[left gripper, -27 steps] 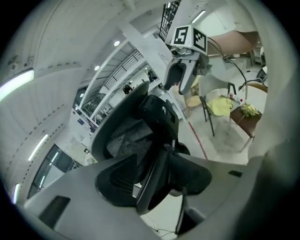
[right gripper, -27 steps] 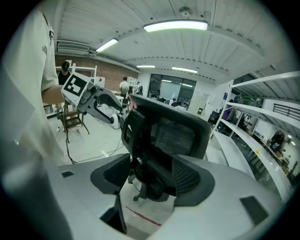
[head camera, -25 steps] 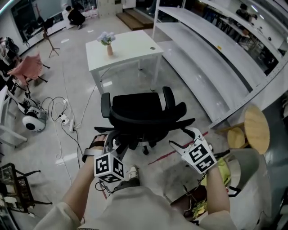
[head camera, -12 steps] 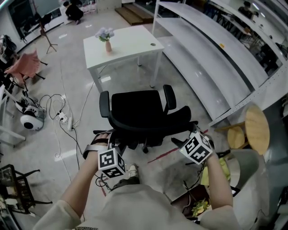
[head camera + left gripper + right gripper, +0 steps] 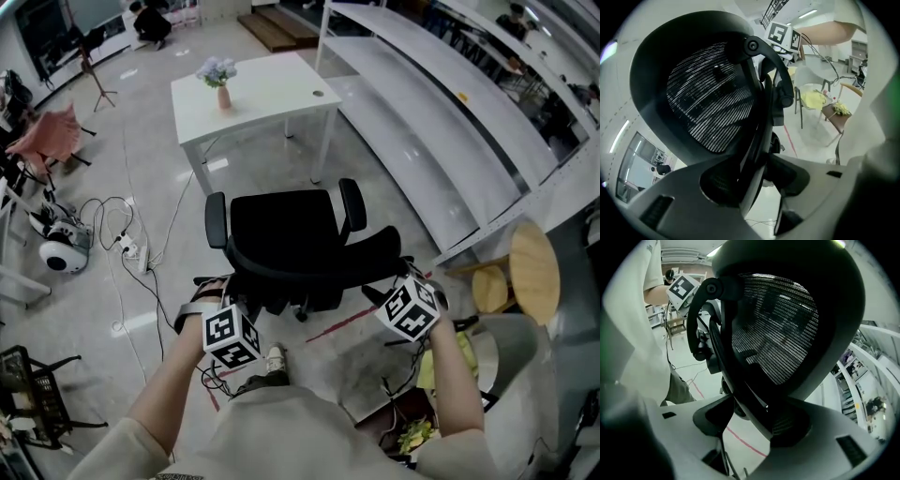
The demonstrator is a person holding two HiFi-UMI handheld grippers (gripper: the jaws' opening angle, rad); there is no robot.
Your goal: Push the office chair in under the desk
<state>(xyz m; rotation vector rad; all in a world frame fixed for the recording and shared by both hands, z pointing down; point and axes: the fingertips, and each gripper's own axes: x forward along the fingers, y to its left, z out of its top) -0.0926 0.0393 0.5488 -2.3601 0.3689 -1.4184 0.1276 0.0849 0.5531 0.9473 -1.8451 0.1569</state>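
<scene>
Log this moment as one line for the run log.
left gripper: shut on office chair backrest | right gripper: shut on office chair backrest | office chair: facing desk, not yet under it

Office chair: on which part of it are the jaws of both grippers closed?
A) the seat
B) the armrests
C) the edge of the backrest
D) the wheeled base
C: each gripper view shows the backrest edge between the jaws; the head view shows the left gripper and right gripper at its two ends.
</scene>
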